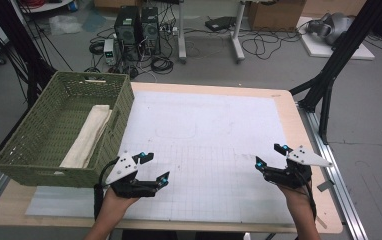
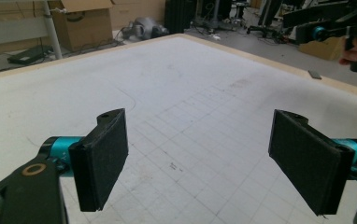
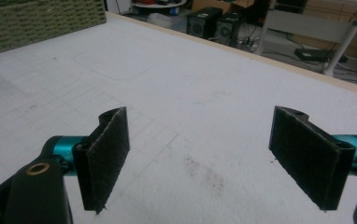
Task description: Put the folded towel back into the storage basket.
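Note:
A green woven basket [image 1: 39, 150] stands at the table's left side, with a folded cream cloth [image 1: 87, 135] lying inside along its right wall. My left gripper [image 1: 155, 168] hovers just right of the basket's near corner, open, nothing between its black pads [image 2: 102, 156]. My right gripper [image 1: 271, 155] is held near the table's right front, also open and empty, its pads [image 3: 105, 156] wide apart over the white mat. The basket's wall [image 3: 36, 21] appears at the top left of the right gripper view. The right gripper [image 2: 326, 30] also appears far off in the left gripper view.
A white gridded mat [image 1: 204, 145] covers most of the wooden table [image 1: 291, 120]. Black tripod legs [image 1: 329, 75] stand off the right edge. Computers and cables [image 1: 136, 30] lie on the floor behind the table.

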Demonstrator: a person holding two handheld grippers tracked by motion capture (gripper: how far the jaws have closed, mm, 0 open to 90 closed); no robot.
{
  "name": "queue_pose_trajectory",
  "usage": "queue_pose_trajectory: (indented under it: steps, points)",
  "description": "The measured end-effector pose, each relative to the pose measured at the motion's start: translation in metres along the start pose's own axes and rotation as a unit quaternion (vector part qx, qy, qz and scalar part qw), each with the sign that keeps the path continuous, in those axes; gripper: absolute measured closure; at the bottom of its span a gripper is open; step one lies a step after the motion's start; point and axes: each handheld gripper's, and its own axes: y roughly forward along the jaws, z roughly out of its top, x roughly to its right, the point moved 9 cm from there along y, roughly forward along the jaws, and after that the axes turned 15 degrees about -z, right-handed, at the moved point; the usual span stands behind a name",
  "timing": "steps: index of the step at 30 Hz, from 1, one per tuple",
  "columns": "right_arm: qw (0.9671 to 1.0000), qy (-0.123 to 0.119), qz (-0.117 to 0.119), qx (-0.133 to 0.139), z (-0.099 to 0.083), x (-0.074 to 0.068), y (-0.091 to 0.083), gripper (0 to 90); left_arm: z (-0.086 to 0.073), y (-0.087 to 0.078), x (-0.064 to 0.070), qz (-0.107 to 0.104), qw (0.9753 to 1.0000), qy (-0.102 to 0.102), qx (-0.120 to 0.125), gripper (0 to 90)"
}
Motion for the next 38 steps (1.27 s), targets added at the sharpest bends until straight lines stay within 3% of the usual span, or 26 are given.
queue_pose_trajectory:
  steps: [5, 12, 19, 26, 38]
  points:
    - [0.9999, 0.013, -0.006, 0.006, -0.016, 0.001, -0.009, 19.1, -0.005, 0.004, -0.006, 0.012, 0.9999, -0.002, 0.0, 20.2]
    - [0.9997, -0.015, -0.022, -0.003, -0.029, 0.005, -0.015, 19.1, -0.011, 0.01, -0.014, 0.019, 0.9998, -0.006, -0.006, 20.2]
    - [0.9992, -0.013, -0.024, -0.03, -0.04, 0.01, -0.013, 19.2, -0.016, 0.008, -0.016, 0.024, 0.9997, -0.009, -0.007, 20.4]
    - [0.9993, 0.007, -0.029, -0.023, -0.037, 0.012, -0.018, 19.2, -0.016, 0.008, -0.014, 0.023, 0.9997, -0.008, -0.005, 20.3]
    - [0.999, -0.004, -0.027, -0.035, -0.041, 0.012, -0.015, 19.2, -0.018, 0.01, -0.018, 0.028, 0.9994, -0.017, -0.009, 20.2]
